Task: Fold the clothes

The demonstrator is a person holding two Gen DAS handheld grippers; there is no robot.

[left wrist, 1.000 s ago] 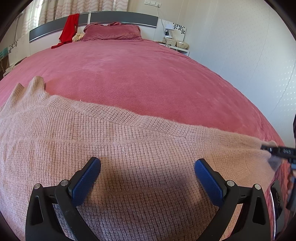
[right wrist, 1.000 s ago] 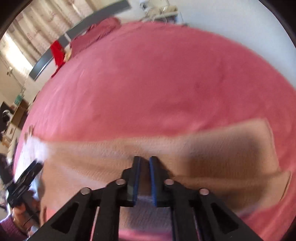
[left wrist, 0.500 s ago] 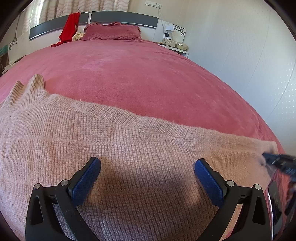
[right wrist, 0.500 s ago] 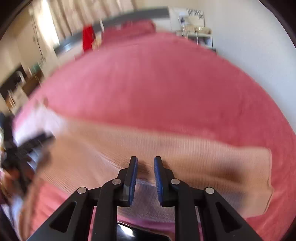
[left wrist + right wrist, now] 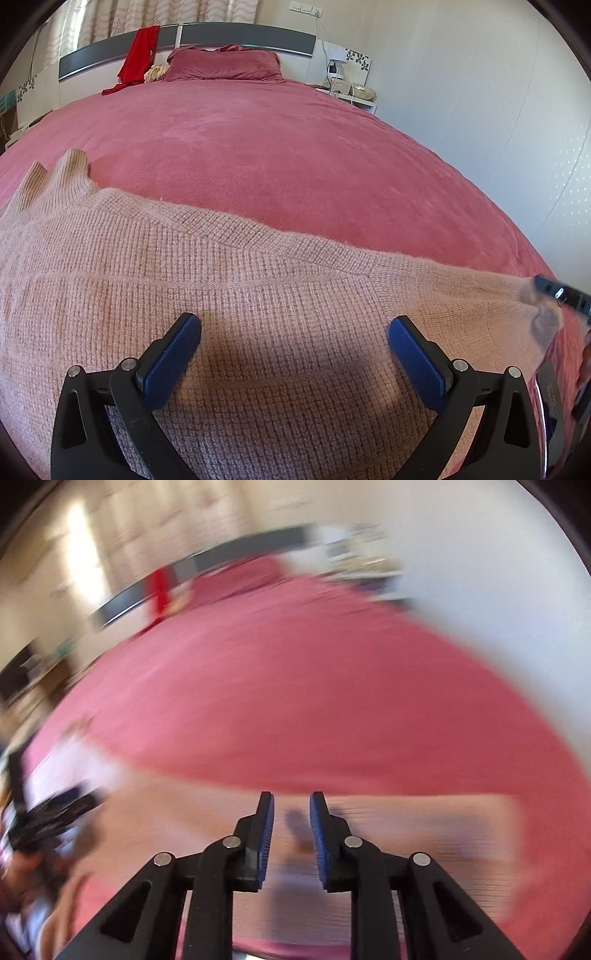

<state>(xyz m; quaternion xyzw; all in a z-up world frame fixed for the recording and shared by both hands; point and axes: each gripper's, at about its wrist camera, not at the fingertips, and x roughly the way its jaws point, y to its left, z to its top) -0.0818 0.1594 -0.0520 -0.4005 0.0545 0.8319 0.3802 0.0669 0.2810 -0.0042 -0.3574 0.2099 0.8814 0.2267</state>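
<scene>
Knit wool laid over plush cloth

A coarse, matt ribbed knit is seen in the sweater; the bedspread is shown as soft short-pile fleece; the left tool is finished in matt black plastic with ridged blue pads.

Open pink bedspread beyond the knitted sweater; pillow and red garment only at the headboard.

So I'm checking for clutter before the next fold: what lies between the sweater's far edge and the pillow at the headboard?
Only bare pink bedspread lies between the sweater and the pillow, seen in the left wrist view.
</scene>
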